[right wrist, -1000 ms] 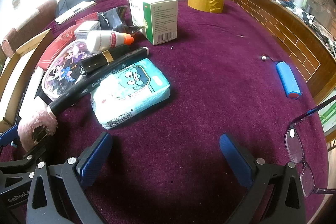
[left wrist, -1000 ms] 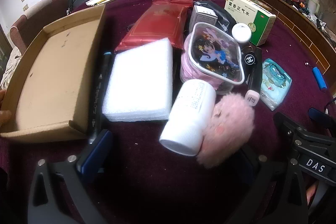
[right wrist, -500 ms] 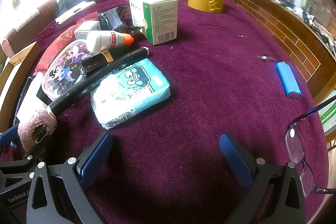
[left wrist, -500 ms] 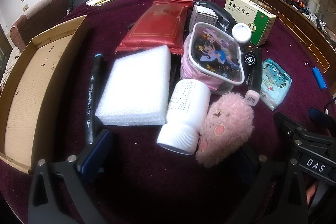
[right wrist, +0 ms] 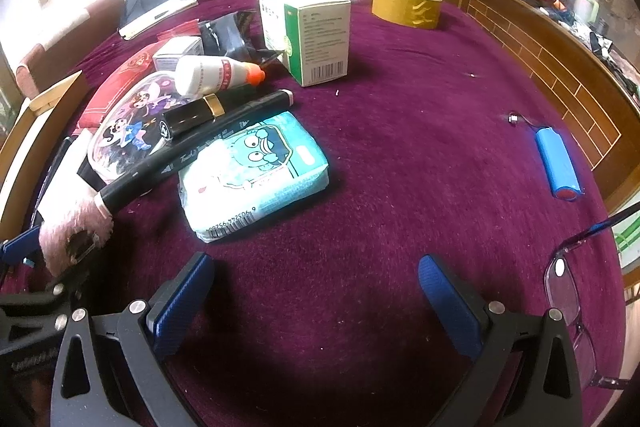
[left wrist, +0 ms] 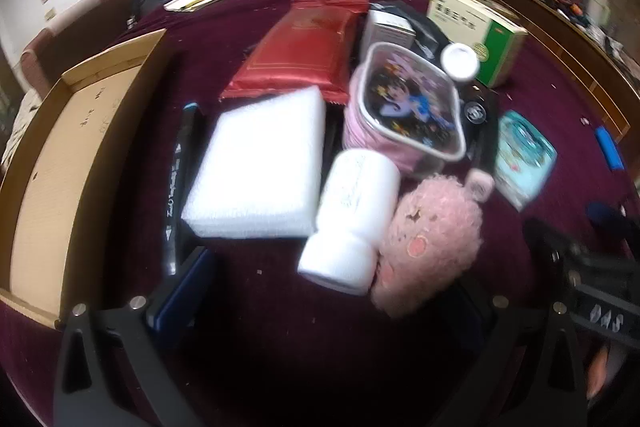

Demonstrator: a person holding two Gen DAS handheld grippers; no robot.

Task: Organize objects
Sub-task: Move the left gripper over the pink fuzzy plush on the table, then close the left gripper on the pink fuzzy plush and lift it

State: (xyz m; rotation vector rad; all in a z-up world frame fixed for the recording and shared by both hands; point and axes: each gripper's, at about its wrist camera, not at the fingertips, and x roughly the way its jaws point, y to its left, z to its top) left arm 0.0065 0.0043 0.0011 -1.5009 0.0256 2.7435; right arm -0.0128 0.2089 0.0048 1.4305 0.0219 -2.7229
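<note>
The left wrist view is blurred. My left gripper [left wrist: 324, 307] is open and holds nothing, low over the purple cloth just short of a white bottle [left wrist: 352, 223] lying on its side and a pink fluffy pouch [left wrist: 432, 247]. A white foam block [left wrist: 260, 163] and a black marker [left wrist: 178, 187] lie left of the bottle. A shallow cardboard box [left wrist: 52, 163] sits at the far left. My right gripper [right wrist: 316, 303] is open over bare cloth, near a teal tissue pack [right wrist: 256, 171] and a second long black marker [right wrist: 192, 155].
Behind the foam lie a red packet [left wrist: 300, 47], a cartoon pouch [left wrist: 408, 107] and a green-white carton [right wrist: 312, 31]. A glue bottle [right wrist: 216, 75], tape roll [right wrist: 406, 5], blue battery [right wrist: 558, 163] and glasses [right wrist: 568, 291] are around the right gripper. The table edge curves at right.
The cardboard box has slid left, away from the foam block, uncovering the black marker. A hand seen at its left edge is gone. The right gripper's view is unchanged.
</note>
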